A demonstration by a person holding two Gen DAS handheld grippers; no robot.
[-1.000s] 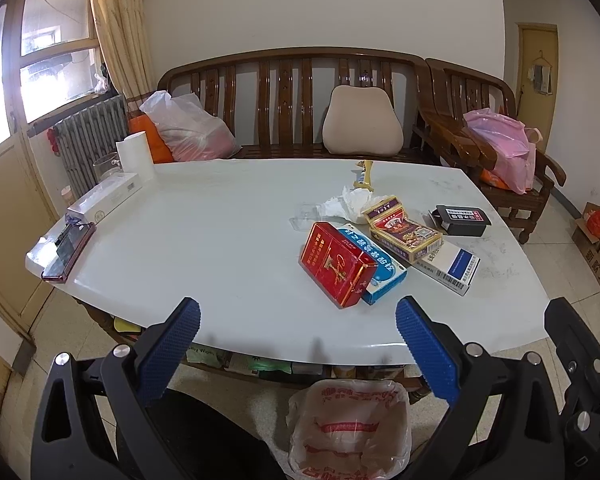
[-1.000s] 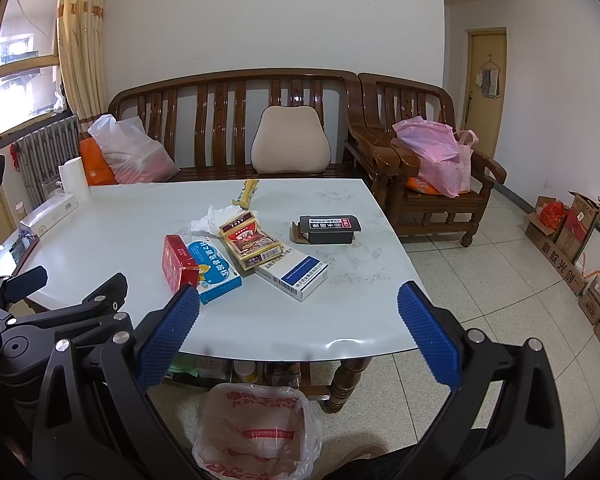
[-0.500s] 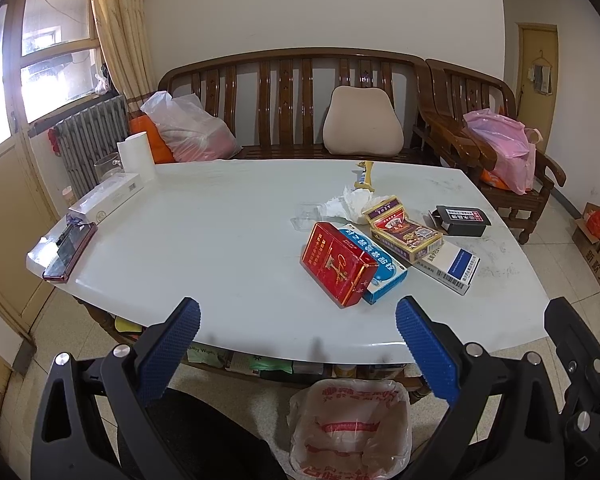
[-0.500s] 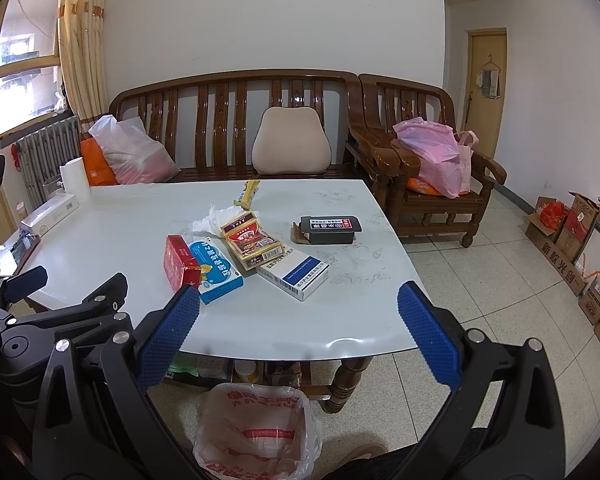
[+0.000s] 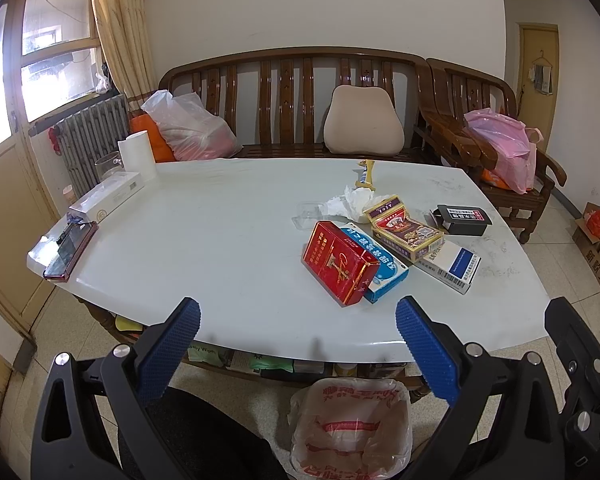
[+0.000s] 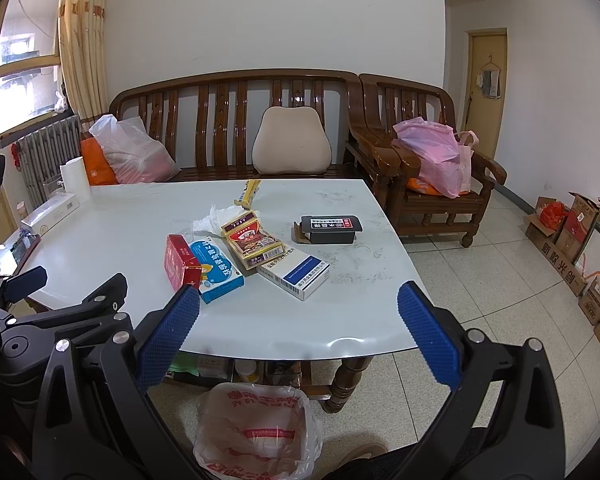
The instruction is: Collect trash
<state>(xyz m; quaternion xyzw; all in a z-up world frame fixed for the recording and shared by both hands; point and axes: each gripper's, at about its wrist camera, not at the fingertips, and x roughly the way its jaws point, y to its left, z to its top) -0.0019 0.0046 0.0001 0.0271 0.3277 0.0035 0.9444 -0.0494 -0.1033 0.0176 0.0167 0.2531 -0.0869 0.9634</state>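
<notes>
Trash lies on the white table (image 5: pixel 220 240): a red box (image 5: pixel 338 267), a blue-and-white box (image 5: pixel 376 262), a patterned card box (image 5: pixel 404 232), a white-and-blue box (image 5: pixel 450 264), a black box (image 5: pixel 462 219), a crumpled tissue (image 5: pixel 350 204) and a yellow wrapper (image 5: pixel 366 174). The same pile shows in the right wrist view, with the red box (image 6: pixel 180 264) nearest. A bin lined with a plastic bag (image 5: pixel 350 426) stands on the floor below the table's near edge. My left gripper (image 5: pixel 296 344) and right gripper (image 6: pixel 298 340) are both open and empty, short of the table edge.
A phone (image 5: pixel 70 250), a long white box (image 5: pixel 108 198), a paper roll (image 5: pixel 137 156) and a glass sit at the table's left end. A wooden bench (image 5: pixel 292 100) with bags and a cushion stands behind. Cardboard boxes (image 6: pixel 572 236) line the right wall.
</notes>
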